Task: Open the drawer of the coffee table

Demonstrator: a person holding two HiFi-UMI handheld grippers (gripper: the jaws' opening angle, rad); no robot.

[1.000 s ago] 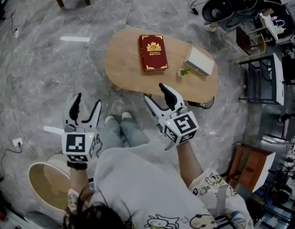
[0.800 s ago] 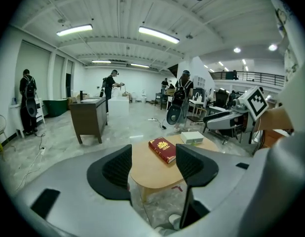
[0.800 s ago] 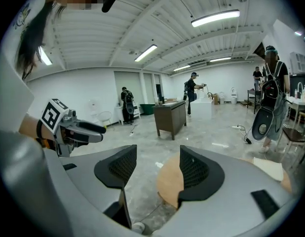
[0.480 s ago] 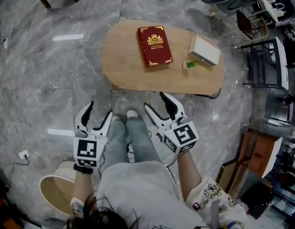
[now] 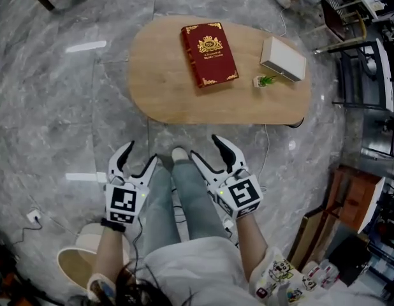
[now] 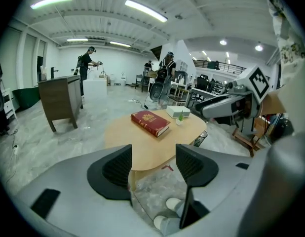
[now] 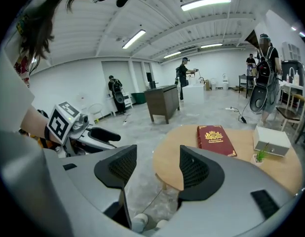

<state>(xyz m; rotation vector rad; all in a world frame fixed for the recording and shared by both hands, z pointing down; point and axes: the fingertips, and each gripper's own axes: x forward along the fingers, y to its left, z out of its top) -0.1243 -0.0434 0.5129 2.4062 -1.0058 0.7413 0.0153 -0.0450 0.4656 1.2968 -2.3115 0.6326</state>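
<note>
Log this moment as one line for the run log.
left tool: open, empty | right tool: open, empty | coffee table: ahead, untouched | drawer: not visible

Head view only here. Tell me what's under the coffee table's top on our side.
Observer: Left gripper view shows just a pale leg under the coffee table's top; no drawer front visible.
Operator: Check the right gripper view.
Observer: Same there: one leg, no drawer front.
Operator: Report anyone nearby.
Observer: A person stands past a dark wooden cabinet, far beyond the table.
</note>
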